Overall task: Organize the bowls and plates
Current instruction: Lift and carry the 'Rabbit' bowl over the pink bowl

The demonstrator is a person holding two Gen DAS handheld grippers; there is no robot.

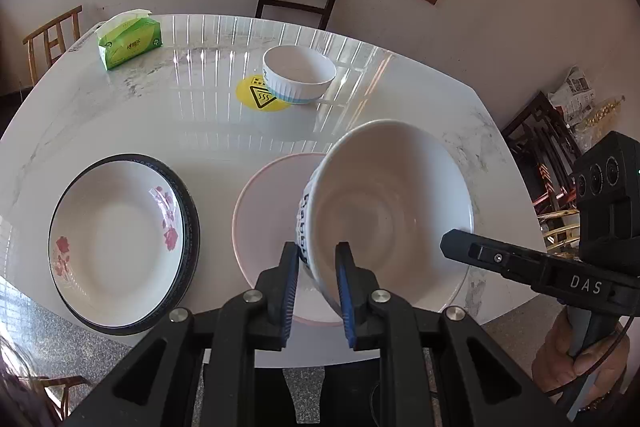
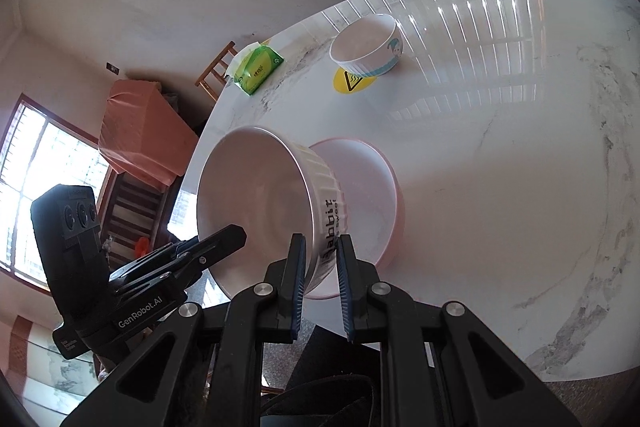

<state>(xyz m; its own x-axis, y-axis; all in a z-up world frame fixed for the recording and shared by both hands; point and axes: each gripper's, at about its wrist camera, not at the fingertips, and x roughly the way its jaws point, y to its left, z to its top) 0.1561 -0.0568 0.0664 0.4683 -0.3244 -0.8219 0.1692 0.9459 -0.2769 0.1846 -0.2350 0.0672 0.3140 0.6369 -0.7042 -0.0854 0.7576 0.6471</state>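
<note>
A large white bowl [image 1: 392, 203] with ribbed sides and dark lettering is held tilted over a pink plate [image 1: 268, 211] near the table's front edge. My left gripper [image 1: 318, 267] is shut on the bowl's left wall, one pad inside and one outside. My right gripper [image 2: 322, 259] is shut on the opposite wall of the same bowl [image 2: 256, 203], beside the lettering. Each gripper shows in the other's view: the right gripper [image 1: 452, 245] at the bowl's right rim, the left gripper [image 2: 228, 233] at its left rim. Whether the bowl touches the pink plate [image 2: 368, 187] I cannot tell.
A floral white plate [image 1: 116, 239] lies on a black-rimmed plate [image 1: 192, 227] at the left. A small white bowl [image 1: 298, 73] stands by a yellow warning sticker [image 1: 252, 99] mid-table. A green tissue pack [image 1: 130, 41] lies far left. Chairs stand around the marble table [image 1: 200, 131].
</note>
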